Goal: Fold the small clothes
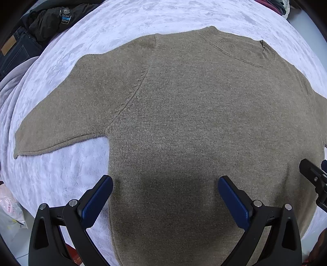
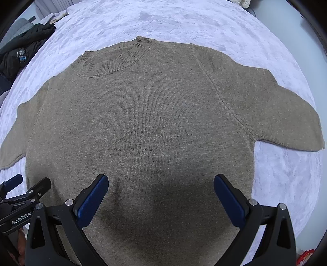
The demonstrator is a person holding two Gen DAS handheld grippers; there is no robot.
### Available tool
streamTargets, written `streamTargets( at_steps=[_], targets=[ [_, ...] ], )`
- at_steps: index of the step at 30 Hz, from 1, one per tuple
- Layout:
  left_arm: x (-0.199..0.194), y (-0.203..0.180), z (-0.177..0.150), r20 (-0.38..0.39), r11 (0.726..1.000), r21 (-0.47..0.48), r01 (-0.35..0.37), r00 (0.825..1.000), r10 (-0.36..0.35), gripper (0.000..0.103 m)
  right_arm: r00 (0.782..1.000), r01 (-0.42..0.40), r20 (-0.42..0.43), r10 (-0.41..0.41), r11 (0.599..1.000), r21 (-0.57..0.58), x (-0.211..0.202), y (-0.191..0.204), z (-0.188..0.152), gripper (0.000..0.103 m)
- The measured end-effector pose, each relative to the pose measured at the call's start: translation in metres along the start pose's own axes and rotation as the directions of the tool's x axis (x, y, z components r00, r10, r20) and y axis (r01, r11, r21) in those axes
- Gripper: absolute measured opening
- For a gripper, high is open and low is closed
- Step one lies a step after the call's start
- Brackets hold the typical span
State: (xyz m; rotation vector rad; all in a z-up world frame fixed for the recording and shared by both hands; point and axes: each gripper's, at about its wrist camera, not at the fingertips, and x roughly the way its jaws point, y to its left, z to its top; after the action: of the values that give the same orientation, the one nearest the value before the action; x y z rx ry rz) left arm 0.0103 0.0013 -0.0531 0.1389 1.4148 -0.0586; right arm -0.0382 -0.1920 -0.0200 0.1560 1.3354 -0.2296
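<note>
The bed [image 1: 143, 18], under a pale plush cover, carries everything. A brown knit sweater [image 1: 184, 122] lies flat and face up across its middle, collar [image 2: 110, 63] toward the far edge, hem toward the near edge, both sleeves spread out to the sides. Dark clothes [image 1: 47, 22] are heaped at the far left corner.

The left claw [image 1: 165, 196] and right claw [image 2: 161, 194] hover over the lower body of the sweater, side by side, both released with nothing between the pads.

The knit looks soft, thick and limp, probably light; it should drape and sag, and grip well on the plush. A sleeve cuff [image 1: 18, 149] or a hem corner seems the best place to pinch, taking both layers
</note>
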Motion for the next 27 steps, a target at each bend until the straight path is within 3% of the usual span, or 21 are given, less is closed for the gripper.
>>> streamTargets(
  at_steps=[27],
  targets=[
    [-0.009,0.021,-0.004,0.021,0.998,-0.039,0.047,0.999,-0.046,0.103,1.000,-0.009,0.002,0.009,1.000,-0.005,-0.012,0.005,-0.006,0.103]
  ],
)
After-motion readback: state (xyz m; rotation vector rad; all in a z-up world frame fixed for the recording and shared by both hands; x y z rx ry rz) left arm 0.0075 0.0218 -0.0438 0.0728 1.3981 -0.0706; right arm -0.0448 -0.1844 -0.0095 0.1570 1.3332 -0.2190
